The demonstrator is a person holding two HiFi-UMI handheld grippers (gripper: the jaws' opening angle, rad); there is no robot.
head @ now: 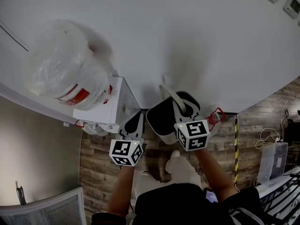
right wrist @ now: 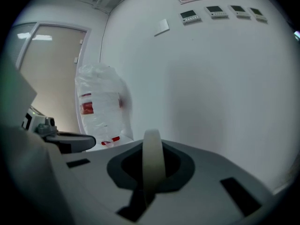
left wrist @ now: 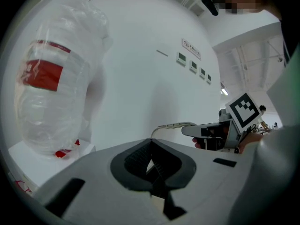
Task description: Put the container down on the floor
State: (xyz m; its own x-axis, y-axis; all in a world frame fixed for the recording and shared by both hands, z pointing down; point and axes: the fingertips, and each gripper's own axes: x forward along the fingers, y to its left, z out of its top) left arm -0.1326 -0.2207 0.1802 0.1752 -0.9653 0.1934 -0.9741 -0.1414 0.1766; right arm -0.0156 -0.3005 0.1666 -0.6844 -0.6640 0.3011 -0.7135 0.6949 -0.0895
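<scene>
At the right gripper (right wrist: pixel 151 172), the jaws are pressing nearly together on the handle (right wrist: pixel 153 146), clamping it. Below that grip the container (head: pixel 161 118) is hanging, apparently clear of the floor (head: pixel 98 153), so lowering and release are not yet done. Beside it, the left gripper (left wrist: pixel 151 165) is showing its jaws together, apparently gripping nothing. Beyond both, a wall (head: pixel 187 41) is rising.
</scene>
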